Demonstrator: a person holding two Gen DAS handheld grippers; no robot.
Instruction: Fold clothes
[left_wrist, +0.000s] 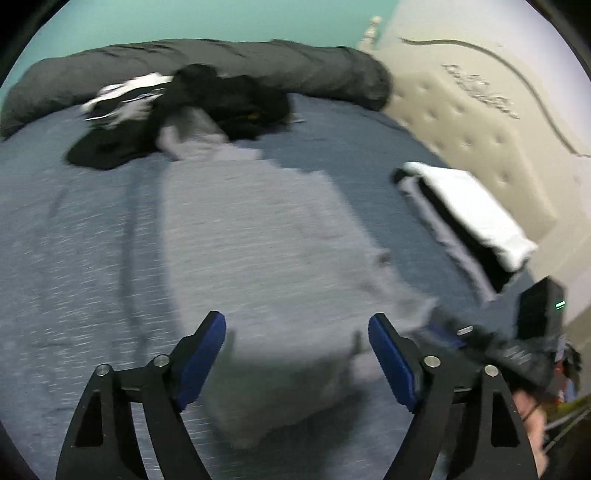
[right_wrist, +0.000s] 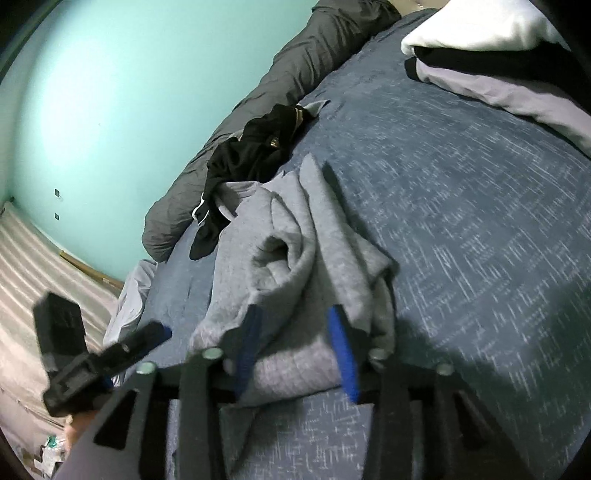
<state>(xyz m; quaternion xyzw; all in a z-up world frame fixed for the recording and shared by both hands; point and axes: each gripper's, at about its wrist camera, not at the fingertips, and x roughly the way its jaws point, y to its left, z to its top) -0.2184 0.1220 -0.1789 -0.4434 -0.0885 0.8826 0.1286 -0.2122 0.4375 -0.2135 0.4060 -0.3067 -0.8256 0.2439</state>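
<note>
A grey garment (left_wrist: 258, 240) lies long and flat on the blue bed cover (left_wrist: 74, 240). My left gripper (left_wrist: 297, 325) hangs just above its near end, jaws wide open, nothing between the pads. In the right wrist view the same grey garment (right_wrist: 295, 258) is bunched into folds. My right gripper (right_wrist: 295, 317) stands over its near edge, jaws partly open, with cloth lying between the fingers but not pinched. The right gripper (left_wrist: 448, 334) shows blurred at the lower right of the left wrist view. A finger (right_wrist: 147, 334) of the left gripper shows at the lower left of the right wrist view.
A heap of black and white clothes (left_wrist: 221, 99) lies at the far side against a rolled dark grey duvet (left_wrist: 258, 59). A folded stack (left_wrist: 465, 206) topped with white sits at the right near the beige headboard (left_wrist: 480, 110). Striped floor (right_wrist: 37, 266) lies off the bed's left edge.
</note>
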